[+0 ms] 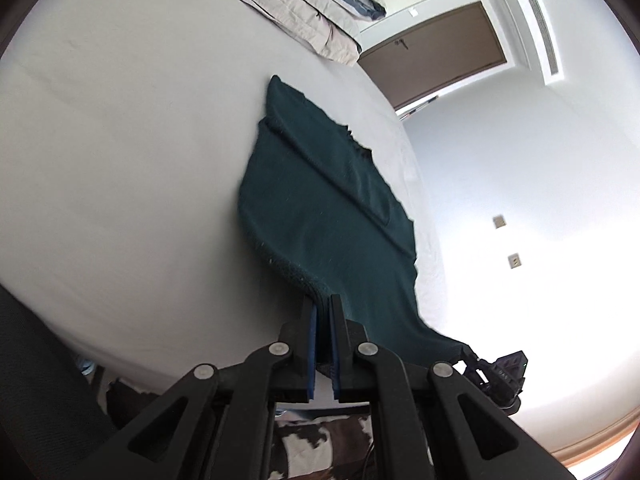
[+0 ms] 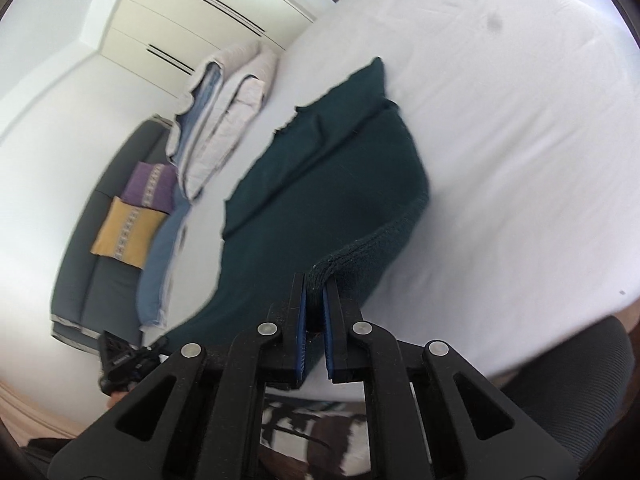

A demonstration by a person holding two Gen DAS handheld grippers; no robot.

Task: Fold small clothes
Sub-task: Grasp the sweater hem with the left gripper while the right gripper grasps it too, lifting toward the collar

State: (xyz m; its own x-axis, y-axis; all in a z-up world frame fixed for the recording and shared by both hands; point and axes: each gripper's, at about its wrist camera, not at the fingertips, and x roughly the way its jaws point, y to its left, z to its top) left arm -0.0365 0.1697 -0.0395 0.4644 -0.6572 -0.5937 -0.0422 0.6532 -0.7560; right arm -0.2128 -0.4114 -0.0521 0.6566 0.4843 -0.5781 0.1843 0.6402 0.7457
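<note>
Left tool [image 1: 323, 312] and right tool [image 2: 315, 300], each pinching dark green garment [image 1: 320, 200] hem ahead: carry corners level over bed [image 1: 120, 160].

A folded pale quilt [image 2: 236, 108] lies on the white bed [image 2: 500, 140], with purple [image 2: 150, 184] and yellow cushions [image 2: 128, 232] on a dark sofa [image 2: 92, 280] beside it.

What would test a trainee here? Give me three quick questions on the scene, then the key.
1. True or false: both tongs are shut on the dark green garment.
2. What does the garment lie on: A bed, B floor, C chair?
3. Fill in: the folded bedding sits at the bed's ____ edge.

Key: 1 true: left tongs and right tongs each pinch its near edge. 2 A. 3 far.
</note>
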